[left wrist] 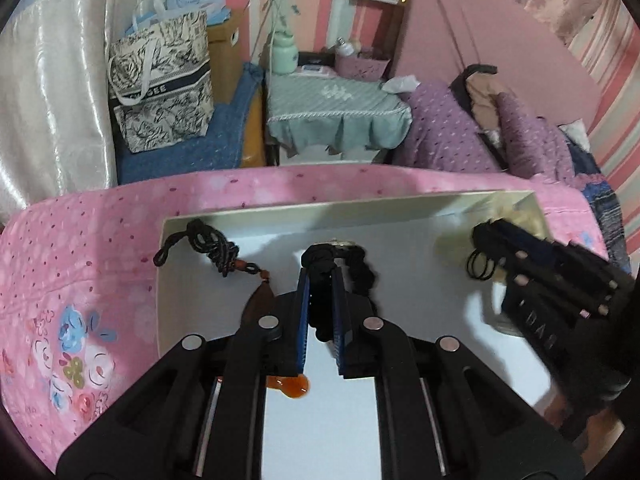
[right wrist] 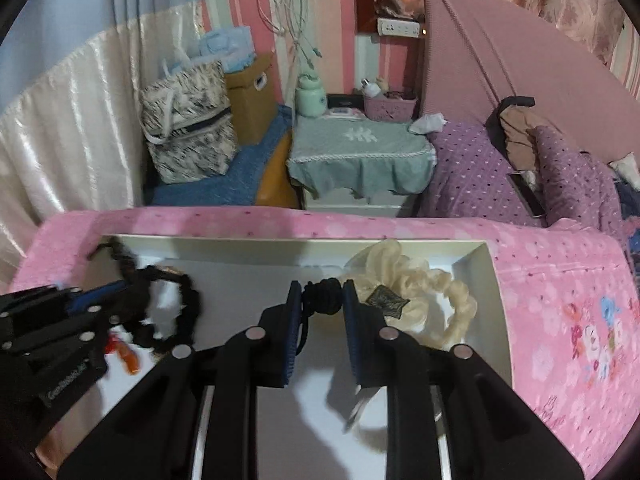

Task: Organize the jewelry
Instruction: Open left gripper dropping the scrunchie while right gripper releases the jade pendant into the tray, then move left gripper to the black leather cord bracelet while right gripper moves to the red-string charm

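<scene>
A shallow white box (left wrist: 400, 204) lies on a pink flowered bedspread (left wrist: 80, 264). My left gripper (left wrist: 322, 270) is shut on a black ruffled band (left wrist: 362, 276) with a metal piece at its top, held over the box's middle. Left of it, a black cord necklace (left wrist: 216, 248) with a brown pendant lies in the box, and an amber piece (left wrist: 294, 386) shows under the fingers. My right gripper (right wrist: 322, 286) is shut on a bundle of black hair ties (right wrist: 324, 300), just in front of a cream scrunchie (right wrist: 420, 280). In the right wrist view, the left gripper (right wrist: 134, 282) and its band (right wrist: 180, 312) are at the left.
Beyond the bed's far edge stand a nightstand with a green cloth (left wrist: 336, 108), a patterned tote bag (left wrist: 160, 80) on a blue seat, and a cream curtain (left wrist: 52, 100). Purple dotted pillows (left wrist: 452, 136) and a pink headboard (left wrist: 500, 32) fill the right.
</scene>
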The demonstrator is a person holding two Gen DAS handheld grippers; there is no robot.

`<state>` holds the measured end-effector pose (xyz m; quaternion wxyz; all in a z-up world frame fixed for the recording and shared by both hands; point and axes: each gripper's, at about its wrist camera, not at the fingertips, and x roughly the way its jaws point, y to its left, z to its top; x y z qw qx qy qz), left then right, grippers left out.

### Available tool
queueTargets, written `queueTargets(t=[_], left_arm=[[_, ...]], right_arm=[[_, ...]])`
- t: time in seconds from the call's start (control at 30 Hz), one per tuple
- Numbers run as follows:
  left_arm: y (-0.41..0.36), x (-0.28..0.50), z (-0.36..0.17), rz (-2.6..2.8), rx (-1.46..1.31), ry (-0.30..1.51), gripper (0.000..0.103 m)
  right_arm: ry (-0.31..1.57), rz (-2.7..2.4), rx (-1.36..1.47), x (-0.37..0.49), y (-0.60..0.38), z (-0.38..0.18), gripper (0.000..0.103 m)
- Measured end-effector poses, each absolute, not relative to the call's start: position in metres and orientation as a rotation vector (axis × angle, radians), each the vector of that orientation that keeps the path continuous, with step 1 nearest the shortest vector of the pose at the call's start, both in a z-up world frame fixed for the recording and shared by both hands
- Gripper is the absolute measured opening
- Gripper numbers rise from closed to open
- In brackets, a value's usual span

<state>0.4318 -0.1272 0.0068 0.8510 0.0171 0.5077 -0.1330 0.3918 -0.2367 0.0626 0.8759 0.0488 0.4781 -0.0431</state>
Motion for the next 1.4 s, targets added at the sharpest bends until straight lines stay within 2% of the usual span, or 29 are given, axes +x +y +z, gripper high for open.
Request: queueTargets(t=[0.47, 0.6, 0.63, 0.7, 0.83, 0.9, 0.97, 1.0, 1.03, 1.1, 1.17, 1.23, 1.33, 1.4], left_arm=[[-0.127, 0.442, -0.013, -0.205, 0.089, 1.079, 0.009], [-0.128, 0.443, -0.014, -0.205, 0.087, 1.079, 0.010], [-0.128, 0.443, -0.013, -0.201, 0.085, 1.079, 0.013], [-0.126, 0.443, -0.012, -0.196, 0.077, 1.081, 0.019], [-0.125, 0.434, 0.000, -0.184, 0.087, 1.071, 0.020], [-0.124, 0.425, 0.017, -0.184, 0.082, 1.053, 0.021], [-0.120, 0.416, 0.034, -0.189, 0.065, 1.032, 0.029], [-0.116, 0.408, 0.046, -0.193, 0.059, 1.008, 0.041], [-0.112, 0.401, 0.055, -0.189, 0.059, 0.985, 0.061], [-0.102, 0.384, 0.075, -0.177, 0.062, 0.927, 0.081], [-0.093, 0.370, 0.088, -0.178, 0.069, 0.894, 0.084], [-0.083, 0.353, 0.095, -0.181, 0.066, 0.880, 0.091], [-0.067, 0.328, 0.101, -0.148, 0.072, 0.841, 0.100], [-0.057, 0.310, 0.100, -0.151, 0.073, 0.820, 0.100]], right_arm=[[1.040, -0.151, 0.077, 0.393, -0.246, 0.049, 0.021], [1.042, -0.149, 0.103, 0.390, -0.250, 0.049, 0.021], [1.044, -0.147, 0.112, 0.389, -0.251, 0.049, 0.022], [1.048, -0.133, 0.135, 0.389, -0.254, 0.048, 0.025], [1.041, -0.118, 0.153, 0.383, -0.255, 0.056, 0.039], [1.032, -0.124, 0.163, 0.378, -0.257, 0.062, 0.041], [1.016, -0.130, 0.176, 0.370, -0.262, 0.072, 0.042], [1.008, -0.135, 0.181, 0.366, -0.264, 0.076, 0.044], [0.998, -0.141, 0.186, 0.360, -0.267, 0.082, 0.050], [0.977, -0.150, 0.186, 0.349, -0.271, 0.093, 0.058], [0.949, -0.160, 0.174, 0.333, -0.273, 0.105, 0.071], [0.934, -0.176, 0.155, 0.319, -0.273, 0.113, 0.079], [0.906, -0.191, 0.139, 0.292, -0.271, 0.123, 0.081], [0.889, -0.201, 0.128, 0.274, -0.270, 0.128, 0.082]])
